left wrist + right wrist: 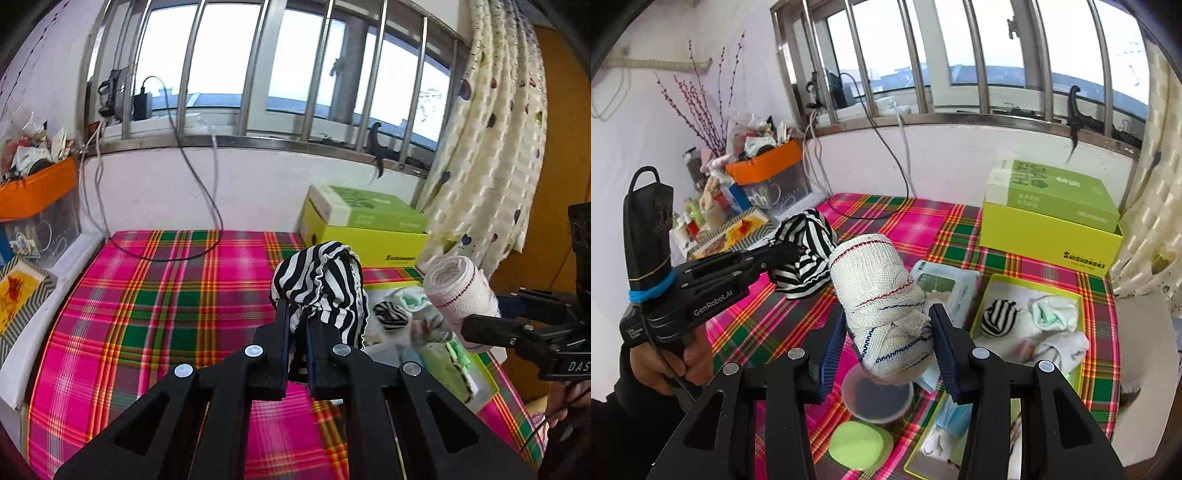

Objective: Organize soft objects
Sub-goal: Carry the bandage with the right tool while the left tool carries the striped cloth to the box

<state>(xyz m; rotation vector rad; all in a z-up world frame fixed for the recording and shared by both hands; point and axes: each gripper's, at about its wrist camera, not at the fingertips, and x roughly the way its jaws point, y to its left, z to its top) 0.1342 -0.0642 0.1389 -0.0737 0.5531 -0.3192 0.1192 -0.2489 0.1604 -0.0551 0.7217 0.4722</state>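
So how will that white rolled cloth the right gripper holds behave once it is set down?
The white rolled cloth is cylindrical, so probably apt to roll. It bulges between the right gripper fingers, suggesting it is soft and light. Its loose wrapped end may unravel.

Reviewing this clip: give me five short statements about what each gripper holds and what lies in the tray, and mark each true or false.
1. The left gripper is shut on a black-and-white striped cloth. True.
2. The right gripper is empty. False: it holds a rolled white towel between its fingers.
3. A small striped bundle lies in the yellow-green tray. True.
4. The green box stands on the window sill. False: it rests on a yellow box on the plaid cloth.
5. The rolled towel lies flat on the table. False: it is held up in the air.
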